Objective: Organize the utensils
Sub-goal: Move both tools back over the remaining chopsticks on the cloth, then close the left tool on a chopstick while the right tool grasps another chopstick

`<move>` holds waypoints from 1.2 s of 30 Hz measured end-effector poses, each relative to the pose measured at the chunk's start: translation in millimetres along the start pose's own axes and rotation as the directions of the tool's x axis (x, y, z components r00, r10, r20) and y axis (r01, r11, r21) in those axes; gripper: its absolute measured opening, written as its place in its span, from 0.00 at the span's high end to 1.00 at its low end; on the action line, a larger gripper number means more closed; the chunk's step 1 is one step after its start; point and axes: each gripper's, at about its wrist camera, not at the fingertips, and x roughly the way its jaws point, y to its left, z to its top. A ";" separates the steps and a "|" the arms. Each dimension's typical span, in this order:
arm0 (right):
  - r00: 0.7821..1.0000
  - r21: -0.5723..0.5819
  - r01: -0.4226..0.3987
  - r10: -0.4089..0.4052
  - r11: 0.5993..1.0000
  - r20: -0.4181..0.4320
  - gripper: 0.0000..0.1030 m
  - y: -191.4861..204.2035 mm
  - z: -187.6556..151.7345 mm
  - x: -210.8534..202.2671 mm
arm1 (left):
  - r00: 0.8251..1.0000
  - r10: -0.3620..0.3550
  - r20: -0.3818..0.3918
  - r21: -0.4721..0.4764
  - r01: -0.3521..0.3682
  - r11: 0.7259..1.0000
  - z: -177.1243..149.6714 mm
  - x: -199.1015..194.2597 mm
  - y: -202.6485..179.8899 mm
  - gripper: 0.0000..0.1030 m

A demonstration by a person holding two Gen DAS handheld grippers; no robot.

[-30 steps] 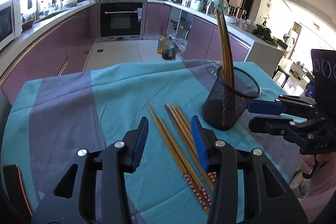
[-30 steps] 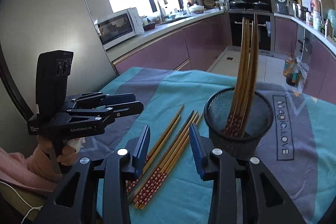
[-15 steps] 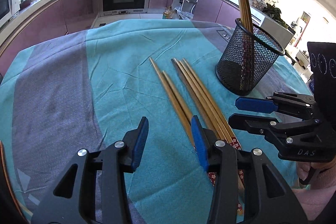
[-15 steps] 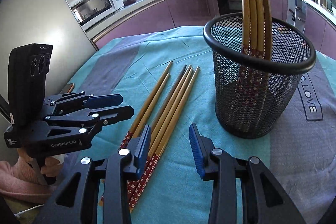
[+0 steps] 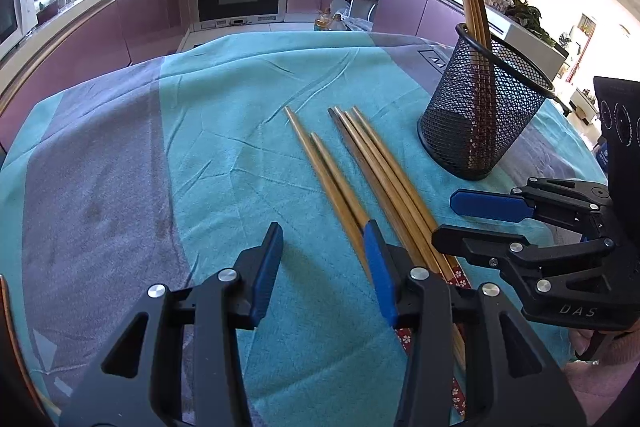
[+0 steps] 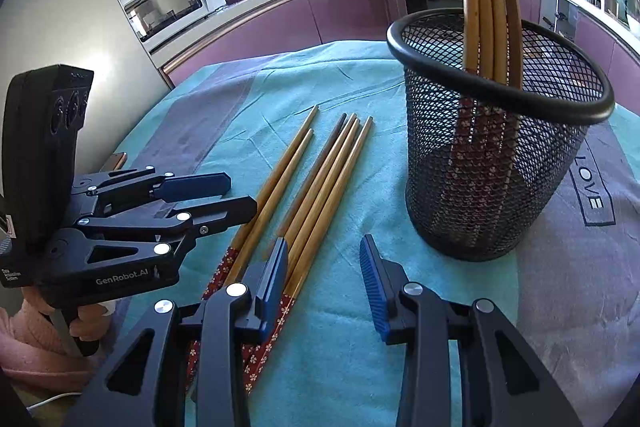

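Six loose chopsticks [image 6: 320,183] are laid in a fan on the teal tablecloth [image 5: 224,163], at the centre of both views: a pair to the left and a group of four to the right, tips pointing away and red patterned handles toward the lower edge. The handles are presumably turned toward the grippers so that they can be picked up from that end. To the right the mesh cup [image 6: 496,163] is seen upright, with at least three chopsticks already stood in it, handles down, leaning on the rim.

The left gripper [image 5: 324,247] is held low at the bottom centre of its view with jaws wide apart and nothing between them; its right finger is set against the left pair. The right gripper [image 6: 324,259] is likewise held open and empty, its left finger over the group of four.

The handle ends are covered by the gripper bodies, and contact with the cloth cannot be judged. The upper tips of the standing chopsticks are cut off in the right view
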 end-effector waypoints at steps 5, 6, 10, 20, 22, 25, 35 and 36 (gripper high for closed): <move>1.000 -0.020 0.026 -0.026 0.999 -0.007 0.71 0.2 -0.1 -0.3 | 1.000 0.006 0.001 0.011 -0.006 1.000 1.3 3.8 -1.8 0.61; 1.000 -0.021 0.029 -0.029 0.999 -0.009 0.71 0.1 -0.4 -0.6 | 1.000 0.009 0.003 0.014 -0.009 1.000 1.3 3.8 -2.2 0.61; 0.999 -0.026 0.049 -0.050 0.998 -0.018 0.75 -3.2 -2.8 -3.4 | 1.000 0.018 -0.002 0.017 -0.018 1.000 1.9 3.6 -1.8 0.64; 0.997 -0.023 0.070 -0.070 0.997 -0.012 0.75 -4.8 1.1 -0.6 | 1.000 0.003 0.009 0.026 -0.003 1.000 4.7 9.3 -1.7 0.63; 0.997 -0.023 0.076 -0.076 0.997 -0.010 0.75 -4.4 2.2 0.8 | 1.000 0.009 -0.004 0.026 -0.009 1.000 6.8 14.1 -2.5 0.63; 0.997 -0.026 0.082 -0.082 0.996 -0.008 0.76 -3.7 3.3 1.8 | 1.000 0.005 -0.013 0.015 -0.005 1.000 8.6 17.0 -0.3 0.68; 0.994 -0.026 0.111 -0.111 0.993 0.002 0.86 0.3 11.8 11.7 | 0.999 0.005 -0.036 -0.003 -0.005 1.000 18.3 26.3 1.9 0.77; 0.994 -0.022 0.109 -0.109 0.994 0.002 0.88 -0.1 12.2 12.0 | 0.999 0.005 -0.036 -0.009 -0.005 1.000 19.9 27.9 1.9 0.77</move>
